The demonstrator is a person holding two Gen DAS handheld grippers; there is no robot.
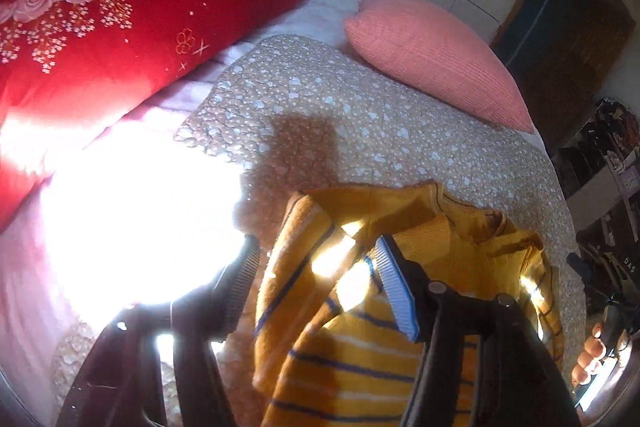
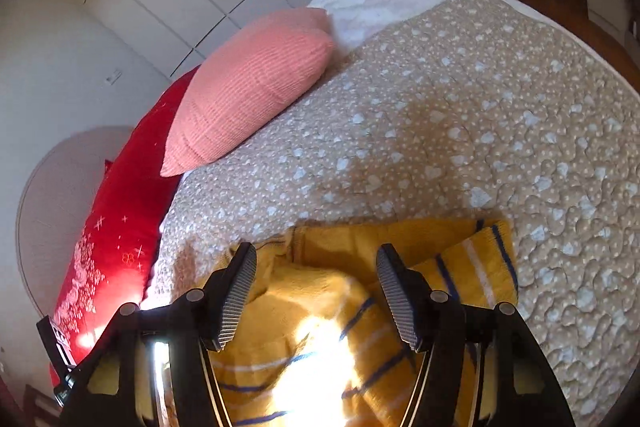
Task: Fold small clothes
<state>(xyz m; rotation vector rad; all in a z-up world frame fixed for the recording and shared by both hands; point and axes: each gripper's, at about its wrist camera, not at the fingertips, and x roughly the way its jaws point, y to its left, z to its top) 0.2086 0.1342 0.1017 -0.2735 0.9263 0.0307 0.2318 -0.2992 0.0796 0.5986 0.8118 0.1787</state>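
Both your left tongs [image 1: 316,259] and right tongs [image 2: 316,267] hang released over the yellow striped sweater [image 2: 320,307], sleeves folded in, final folds apparently left.

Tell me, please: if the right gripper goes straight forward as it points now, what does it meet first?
Most likely the yellow striped sweater, which lies under the open right gripper on the quilt. Depth is unclear.

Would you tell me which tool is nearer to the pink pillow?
Right, probably. The right tool faces the pink pillow beyond the sweater; the left tool sees it farther off.
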